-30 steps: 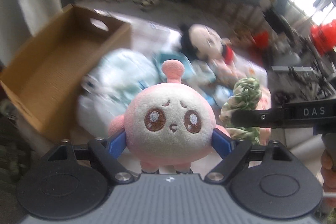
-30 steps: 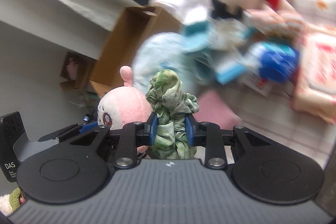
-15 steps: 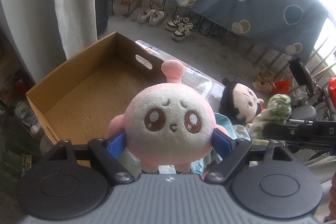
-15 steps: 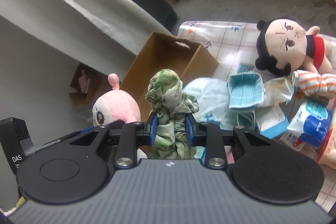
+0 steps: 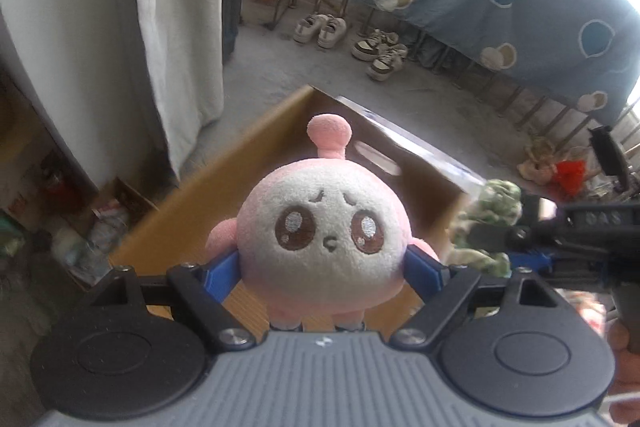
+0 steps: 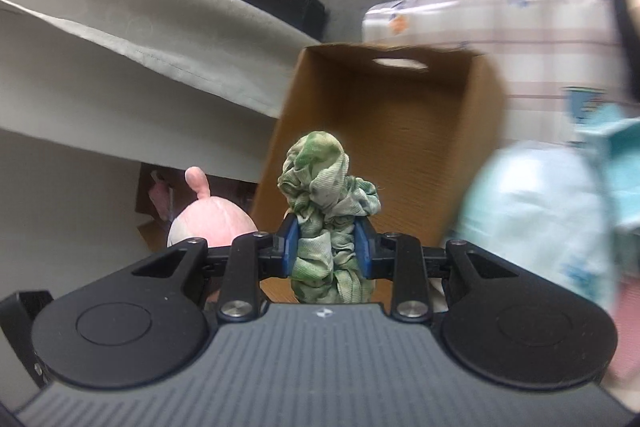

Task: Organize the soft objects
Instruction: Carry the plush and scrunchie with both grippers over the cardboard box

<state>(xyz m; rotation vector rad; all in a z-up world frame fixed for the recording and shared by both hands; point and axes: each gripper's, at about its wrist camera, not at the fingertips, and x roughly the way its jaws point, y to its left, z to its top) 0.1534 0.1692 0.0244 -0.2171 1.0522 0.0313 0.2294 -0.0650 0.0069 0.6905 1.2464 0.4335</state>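
The pink plush toy point(image 5: 324, 239) sits at centre frame, pinched at its round sides by the left gripper point(image 5: 322, 269); it looks light and squashy, so a hold across the widest part of the body suits it. The green scrunchie point(image 6: 326, 223), limp and bunched, is clamped at mid-length in the right gripper point(image 6: 326, 247). Behind both lies the open cardboard box point(image 6: 400, 131), probably empty, though motion blur softens its floor.

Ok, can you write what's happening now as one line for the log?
left hand-held gripper: shut on pink plush toy | right hand-held gripper: shut on green scrunchie | both near open cardboard box | nothing dropped in yet
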